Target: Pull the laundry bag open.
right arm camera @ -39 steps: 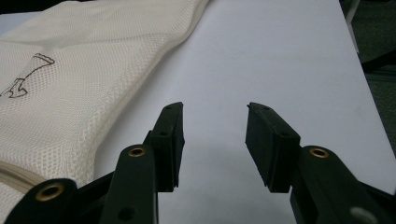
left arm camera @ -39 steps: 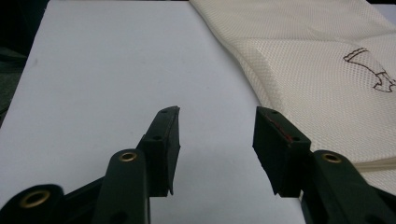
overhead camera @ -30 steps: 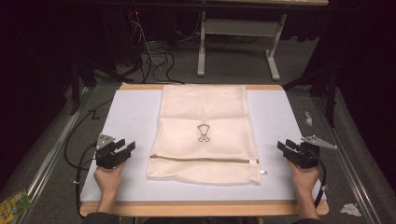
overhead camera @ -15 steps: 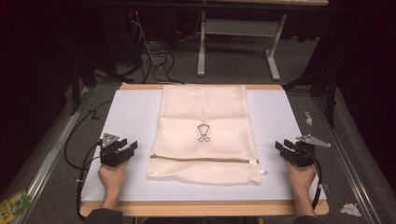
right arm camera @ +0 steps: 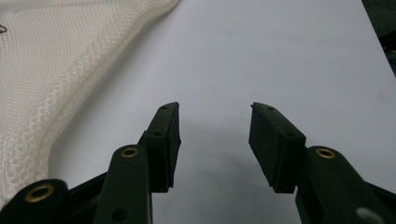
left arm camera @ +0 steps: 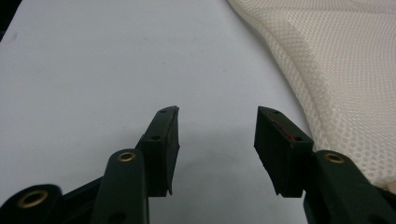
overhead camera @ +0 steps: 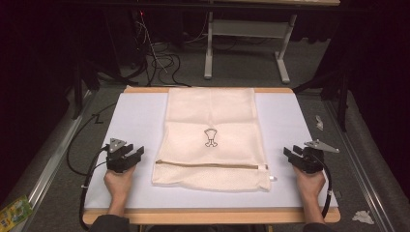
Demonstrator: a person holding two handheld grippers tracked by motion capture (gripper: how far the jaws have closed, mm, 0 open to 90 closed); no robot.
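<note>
Mesh bag (overhead camera: 211, 137) lies flat mid-table, long axis running away from me, zipper (overhead camera: 211, 165) across the near end. My left gripper (overhead camera: 132, 155) sits just off its left edge, my right gripper (overhead camera: 293, 155) off its right, about equally near. Both are spread wide and empty; the right's jaws have just been opening. I can't tell whether anything is inside the bag.

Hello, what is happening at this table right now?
A person holds a gripper in each hand beside a cream mesh laundry bag that lies flat on the white table. The left gripper and the right gripper are open and empty; the right jaws have just been opening. Neither touches the bag, whose zipper is closed.
</note>
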